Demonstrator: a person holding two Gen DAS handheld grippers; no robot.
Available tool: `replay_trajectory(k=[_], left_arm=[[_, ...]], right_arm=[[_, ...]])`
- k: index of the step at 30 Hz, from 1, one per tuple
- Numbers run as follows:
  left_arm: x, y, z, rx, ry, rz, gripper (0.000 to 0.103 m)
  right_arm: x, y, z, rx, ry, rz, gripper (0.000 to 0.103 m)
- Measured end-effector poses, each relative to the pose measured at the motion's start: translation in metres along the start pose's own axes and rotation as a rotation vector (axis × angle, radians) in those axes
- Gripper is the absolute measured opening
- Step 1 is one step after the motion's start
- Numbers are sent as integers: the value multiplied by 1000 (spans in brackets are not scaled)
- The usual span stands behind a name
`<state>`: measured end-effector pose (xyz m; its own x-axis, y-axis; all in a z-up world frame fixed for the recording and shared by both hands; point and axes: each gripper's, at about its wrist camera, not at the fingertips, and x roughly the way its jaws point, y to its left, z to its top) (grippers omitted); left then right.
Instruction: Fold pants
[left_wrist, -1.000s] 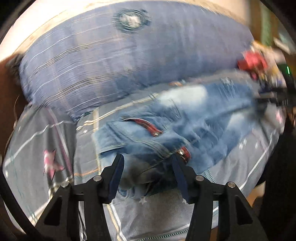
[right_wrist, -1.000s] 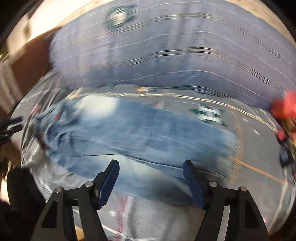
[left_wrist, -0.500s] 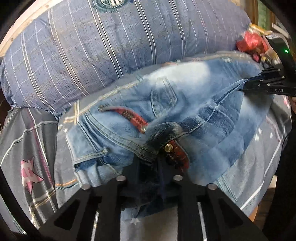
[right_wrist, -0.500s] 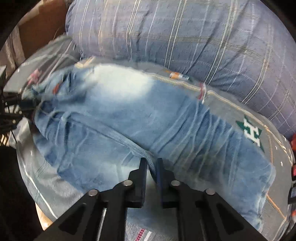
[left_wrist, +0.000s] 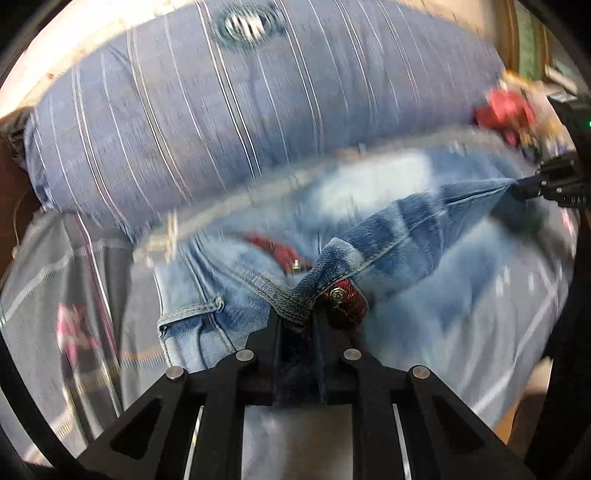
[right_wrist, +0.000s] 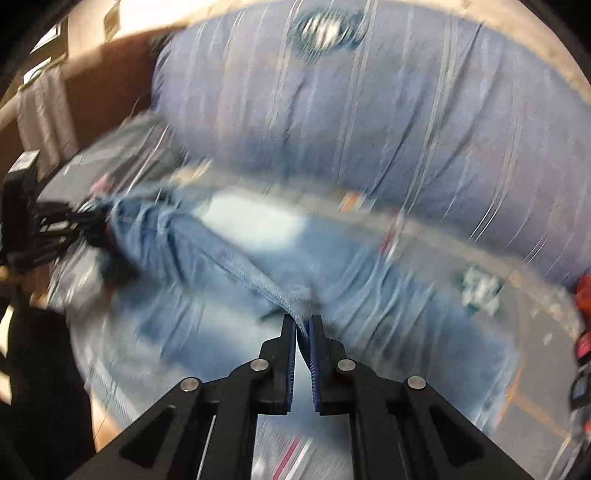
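Light blue jeans lie across a bed, also seen in the right wrist view. My left gripper is shut on the waistband beside a red button tab. My right gripper is shut on the near edge of a leg, and shows at the right of the left wrist view. The denim edge is stretched taut and lifted between the two grippers. The left gripper shows at the left of the right wrist view.
A large blue striped pillow lies behind the jeans, also in the right wrist view. Grey patterned bedding lies under the jeans. Red clutter sits at the far right. A wooden headboard stands behind.
Both grippers went from open to shut on the jeans a second ago. Since half a second ago they have lifted the denim edge taut between them; the views are motion blurred.
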<state>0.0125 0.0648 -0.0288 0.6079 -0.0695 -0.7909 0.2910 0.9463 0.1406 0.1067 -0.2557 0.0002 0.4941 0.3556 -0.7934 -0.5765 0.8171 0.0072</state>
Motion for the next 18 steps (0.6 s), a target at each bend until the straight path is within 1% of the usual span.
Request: replay_trajectory(k=[3, 5, 7, 8, 10, 11, 13, 14, 15, 16, 17, 18], left_arm=[[-3, -7, -29, 16, 26, -35, 19], [-6, -10, -38, 15, 42, -52, 19], [-9, -10, -41, 19, 55, -62, 19], [-11, -10, -41, 23, 55, -57, 19], [-23, -10, -37, 20, 50, -71, 19], [-27, -7, -33, 14, 42, -81, 19], [-43, -6, -23, 0, 1, -102, 20], [-47, -7, -20, -3, -14, -107, 26], [-54, -7, -11, -6, -35, -113, 32], [-58, -9, -5, -8, -52, -121, 44], [-61, -12, 4, -12, -75, -135, 52], [-62, -13, 13, -16, -88, -147, 54]], right_arm=[[16, 11, -36, -11, 93, 58, 7], [25, 18, -57, -8, 140, 78, 7], [34, 18, -70, 9, 178, 80, 8], [38, 17, -73, 21, 189, 78, 11], [40, 13, -75, 52, 200, 83, 11], [36, 11, -73, 68, 191, 90, 12], [25, 7, -70, 87, 166, 101, 16], [16, 2, -67, 102, 145, 105, 24], [8, -4, -64, 125, 122, 111, 41], [1, -10, -63, 146, 102, 115, 54], [-9, -19, -61, 177, 69, 110, 75], [-17, -25, -59, 195, 43, 98, 76]])
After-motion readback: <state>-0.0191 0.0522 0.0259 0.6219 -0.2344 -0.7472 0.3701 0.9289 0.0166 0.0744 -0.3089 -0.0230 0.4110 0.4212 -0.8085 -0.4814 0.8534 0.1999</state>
